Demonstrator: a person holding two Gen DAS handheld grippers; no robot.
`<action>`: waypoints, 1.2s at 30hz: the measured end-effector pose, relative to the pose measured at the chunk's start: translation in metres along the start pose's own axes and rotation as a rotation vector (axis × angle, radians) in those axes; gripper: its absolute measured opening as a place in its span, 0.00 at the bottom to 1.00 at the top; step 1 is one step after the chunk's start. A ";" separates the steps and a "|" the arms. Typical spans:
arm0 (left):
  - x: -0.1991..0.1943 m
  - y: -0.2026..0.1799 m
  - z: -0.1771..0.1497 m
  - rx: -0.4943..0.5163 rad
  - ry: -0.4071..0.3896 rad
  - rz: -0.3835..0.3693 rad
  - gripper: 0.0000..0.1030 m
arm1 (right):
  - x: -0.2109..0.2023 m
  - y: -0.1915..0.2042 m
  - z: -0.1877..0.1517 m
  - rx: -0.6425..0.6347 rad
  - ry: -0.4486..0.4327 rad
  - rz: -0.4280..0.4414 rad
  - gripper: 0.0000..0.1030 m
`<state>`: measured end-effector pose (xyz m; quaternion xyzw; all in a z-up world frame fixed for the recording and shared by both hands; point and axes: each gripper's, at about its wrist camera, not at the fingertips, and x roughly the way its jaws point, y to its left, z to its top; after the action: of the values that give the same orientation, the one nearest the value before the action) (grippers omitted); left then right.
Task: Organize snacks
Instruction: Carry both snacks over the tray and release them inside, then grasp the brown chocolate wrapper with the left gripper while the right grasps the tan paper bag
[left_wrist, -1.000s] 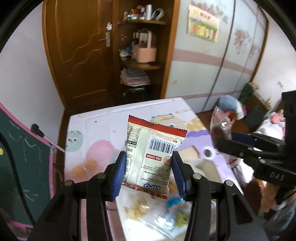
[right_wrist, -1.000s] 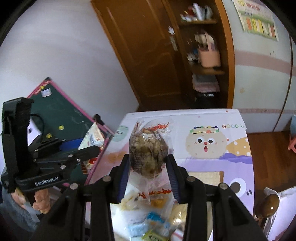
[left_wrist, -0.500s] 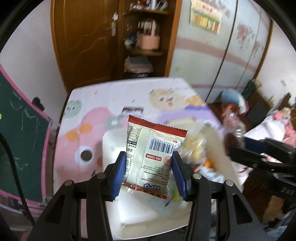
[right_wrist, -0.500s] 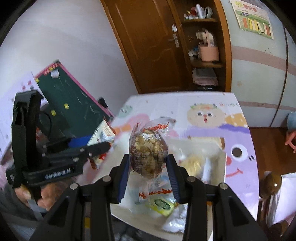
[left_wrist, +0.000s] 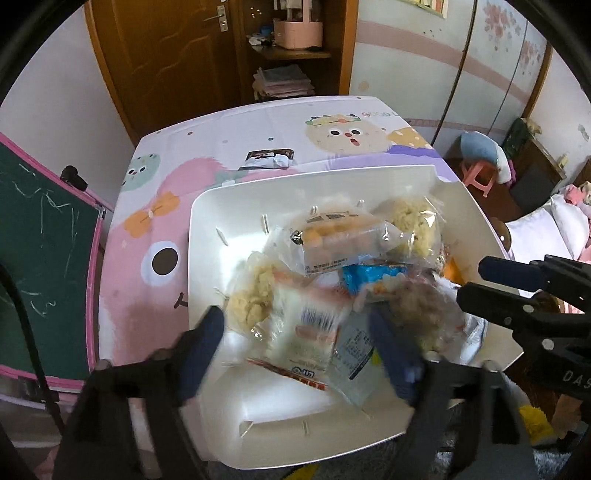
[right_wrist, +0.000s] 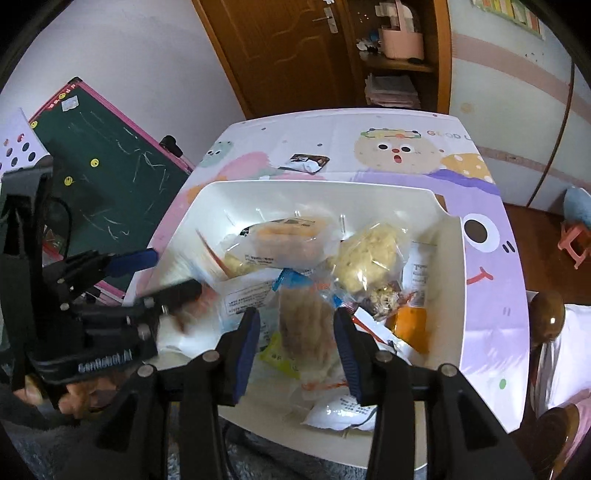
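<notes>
A white bin (left_wrist: 207, 206) full of snack packets stands on the cartoon tablecloth. My left gripper (left_wrist: 295, 321) hangs over its near side, jaws opening wide. The white-and-red packet (left_wrist: 314, 332), blurred, drops between them without touching either pad. In the right wrist view my right gripper (right_wrist: 297, 321) is over the bin (right_wrist: 314, 184), jaws opening slightly. The clear bag of brown snack (right_wrist: 306, 325), blurred, slips down between the pads, with a gap on its left side. Each view shows the other gripper at its edge: the right one (left_wrist: 472, 280), the left one (right_wrist: 171, 271).
A small dark-and-white packet (left_wrist: 267, 159) lies alone on the cloth (left_wrist: 258, 125) beyond the bin. A green chalkboard with a pink frame (left_wrist: 44, 258) leans at the table's left. A pink stool (left_wrist: 480, 177) and a bed are to the right. A door and shelves stand behind.
Both grippers sank from above the table to just over the bin. The left jaws sprang wide and let go of the packet. The right jaws eased apart and its bag slid down.
</notes>
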<state>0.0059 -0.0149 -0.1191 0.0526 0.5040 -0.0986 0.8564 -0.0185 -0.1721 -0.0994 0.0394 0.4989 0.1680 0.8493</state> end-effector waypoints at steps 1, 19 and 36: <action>0.001 0.000 0.001 -0.004 0.002 -0.001 0.79 | 0.000 -0.001 0.000 0.004 -0.002 -0.001 0.44; 0.004 -0.012 0.001 0.029 0.022 0.005 0.79 | 0.001 -0.004 -0.001 0.022 0.008 0.020 0.48; 0.005 -0.019 0.003 0.058 0.028 0.025 0.79 | 0.003 -0.010 0.000 0.031 0.005 0.032 0.48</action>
<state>0.0063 -0.0342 -0.1220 0.0850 0.5122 -0.1019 0.8485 -0.0142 -0.1803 -0.1045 0.0604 0.5028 0.1740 0.8446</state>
